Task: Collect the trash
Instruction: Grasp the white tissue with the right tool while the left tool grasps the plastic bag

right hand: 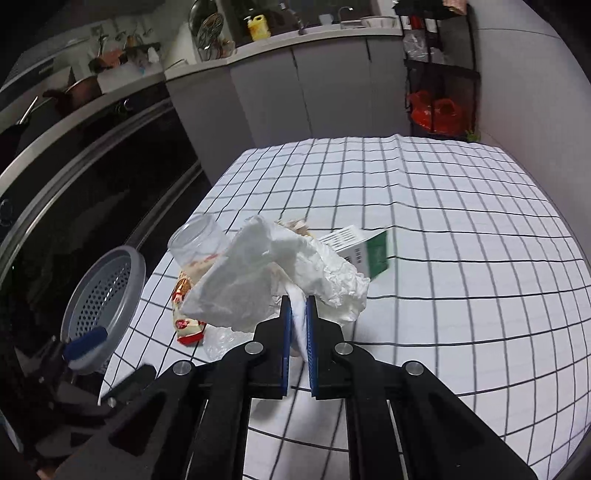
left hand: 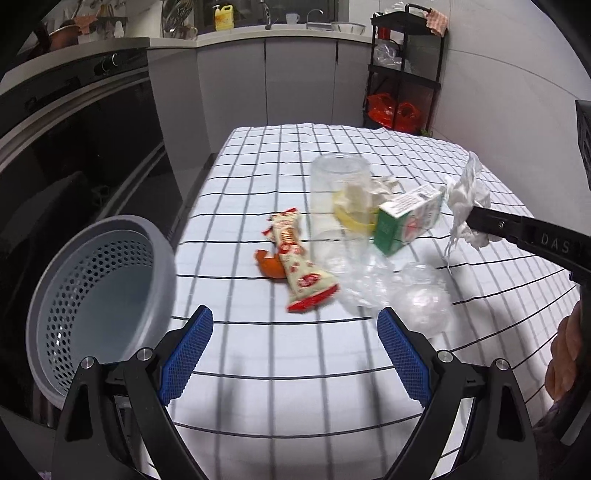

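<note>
While the crumpled white tissue (right hand: 280, 273) hangs clear above the checked counter (right hand: 461, 258), the right claw (right hand: 299, 317) is clamped tight on its lower fold. Just beyond it lie a green-white carton (right hand: 369, 251) on its side and a clear plastic cup (right hand: 199, 240), a red-cream snack wrapper (left hand: 299, 269), orange peel (left hand: 269, 266) and clear film (left hand: 388, 291). Left claw (left hand: 295, 321) gapes wide, nothing in it, hovering near the counter edge. Grey perforated basket (left hand: 99, 295) sits at left, off the counter edge.

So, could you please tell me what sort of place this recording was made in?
Most likely a home kitchen: a built-in oven, a counter with a sink tap and a yellow detergent bottle, and a table under a checked cloth.
</note>
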A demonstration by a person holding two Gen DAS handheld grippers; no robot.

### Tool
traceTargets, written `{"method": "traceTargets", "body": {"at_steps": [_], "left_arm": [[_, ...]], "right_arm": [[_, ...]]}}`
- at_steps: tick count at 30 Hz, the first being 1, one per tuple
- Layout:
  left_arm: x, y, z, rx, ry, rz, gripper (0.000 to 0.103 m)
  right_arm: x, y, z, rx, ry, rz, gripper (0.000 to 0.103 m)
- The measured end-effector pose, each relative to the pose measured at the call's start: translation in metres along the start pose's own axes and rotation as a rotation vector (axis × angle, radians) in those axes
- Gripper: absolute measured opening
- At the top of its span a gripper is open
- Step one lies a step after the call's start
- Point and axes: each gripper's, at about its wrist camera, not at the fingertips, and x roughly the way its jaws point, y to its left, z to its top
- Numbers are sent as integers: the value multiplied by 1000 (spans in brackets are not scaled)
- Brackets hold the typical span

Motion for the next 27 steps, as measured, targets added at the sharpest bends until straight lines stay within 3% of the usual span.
{"method": "traceTargets", "body": {"at_steps": [11, 18, 23, 27], "left_arm": [[16, -63, 5, 11, 27, -25, 91], [41, -73, 5, -6, 70, -3, 90], [50, -76, 2, -10, 95, -10, 69], [52, -77, 0, -15, 107, -27, 46]], "right_arm": [[-19, -31, 11, 99, -29, 26, 8], [-21, -31, 12, 97, -28, 42, 8], [-21, -33, 12, 101, -26, 48, 8], [-21, -34, 12, 101, -23, 49, 8]]}}
